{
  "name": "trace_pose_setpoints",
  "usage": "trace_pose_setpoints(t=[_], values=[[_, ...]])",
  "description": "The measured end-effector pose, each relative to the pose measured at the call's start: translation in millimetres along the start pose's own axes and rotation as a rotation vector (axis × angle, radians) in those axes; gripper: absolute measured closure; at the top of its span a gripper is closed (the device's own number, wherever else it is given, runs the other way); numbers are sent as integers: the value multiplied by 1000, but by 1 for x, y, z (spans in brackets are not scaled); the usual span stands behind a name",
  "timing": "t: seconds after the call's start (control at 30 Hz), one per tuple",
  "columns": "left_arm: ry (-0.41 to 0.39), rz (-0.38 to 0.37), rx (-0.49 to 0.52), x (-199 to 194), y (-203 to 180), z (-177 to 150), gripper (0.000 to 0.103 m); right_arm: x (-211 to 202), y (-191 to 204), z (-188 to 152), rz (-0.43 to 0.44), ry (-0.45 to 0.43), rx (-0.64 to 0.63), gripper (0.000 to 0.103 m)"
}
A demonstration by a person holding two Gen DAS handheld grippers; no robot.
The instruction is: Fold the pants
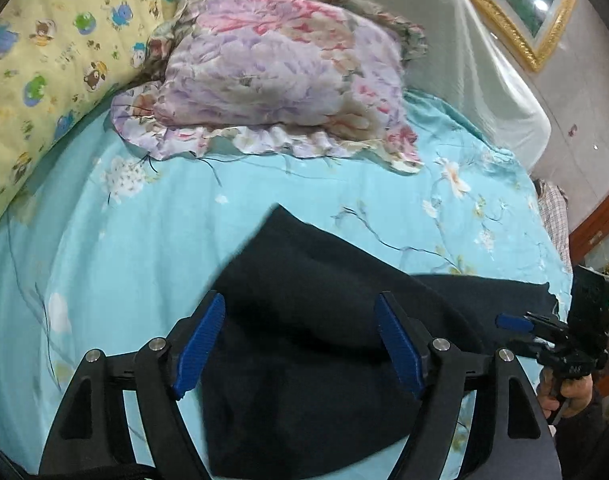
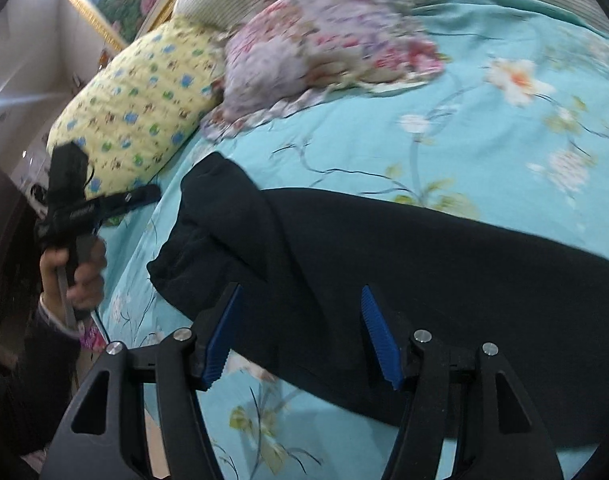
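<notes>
Left wrist view: my left gripper (image 1: 300, 344) hangs over the dark pants (image 1: 304, 320), which lie on the turquoise flowered bed sheet (image 1: 104, 240).
Left fingers: spread wide, blue pads (image 1: 202, 344) either side of the cloth, not pressing on it as far as I can see; nothing gripped.
Right wrist view: my right gripper (image 2: 300, 336) sits above the same pants (image 2: 424, 272), pointing down at them.
Right fingers: apart, pads clear of the fabric; nothing held.
Pants: one end looks already doubled over itself, forming a thicker, rumpled layer toward the yellow pillow (image 2: 144, 108); the rest stretches out long and flat across the bed.
Other things: a floral pillow (image 1: 280, 72) lies beyond the pants, well apart from them.
Done, I judge: a first fold, with both grippers released.
Left, I judge: the bundle is still long, so at least one more fold across its length, plus smoothing the bunched end.
Sharpness: both views are blurred, so fine edges of the fold are hard to read.
</notes>
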State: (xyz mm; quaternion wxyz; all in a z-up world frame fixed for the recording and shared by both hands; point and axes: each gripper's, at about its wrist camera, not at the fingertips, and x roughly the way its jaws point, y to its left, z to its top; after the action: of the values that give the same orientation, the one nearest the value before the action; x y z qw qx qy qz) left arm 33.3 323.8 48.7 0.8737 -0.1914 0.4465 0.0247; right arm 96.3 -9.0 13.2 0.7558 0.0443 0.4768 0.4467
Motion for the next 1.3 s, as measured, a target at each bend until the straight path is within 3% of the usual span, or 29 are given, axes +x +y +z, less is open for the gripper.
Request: trace_pose_setpoints(t=[0.23,0.3,0.4,0.43,0.47,0.53,0.57,0.63,0.67,0.73,0.9,1.3], values=[[198,-175,-12,63,36,38,23,40,17,22,17,91,-78,41],[231,-169,-18,80,43,46,23,47,19,26,19,108,-88,41],[260,-233,-25,96,47,50,25,59,21,33,34,129,-94,41],[262,-239,-22,98,46,50,32,63,21,35,40,137,-93,41],[265,-256,-10,100,44,49,47,68,20,36,46,147,-89,41],[275,-277,-6,102,41,47,62,73,22,37,48,159,-98,41],[271,-269,2,100,39,46,63,75,24,37,54,162,-107,43],[235,-245,32,91,31,43,67,76,26,37,72,159,-114,68],[218,-247,36,85,28,44,74,76,26,37,73,154,-108,83],[174,-262,50,69,25,42,81,72,26,39,86,129,-97,94],[90,-239,105,32,9,31,88,56,33,36,122,87,-97,96],[-81,-222,97,-27,8,-28,91,43,59,9,151,68,-243,96]])
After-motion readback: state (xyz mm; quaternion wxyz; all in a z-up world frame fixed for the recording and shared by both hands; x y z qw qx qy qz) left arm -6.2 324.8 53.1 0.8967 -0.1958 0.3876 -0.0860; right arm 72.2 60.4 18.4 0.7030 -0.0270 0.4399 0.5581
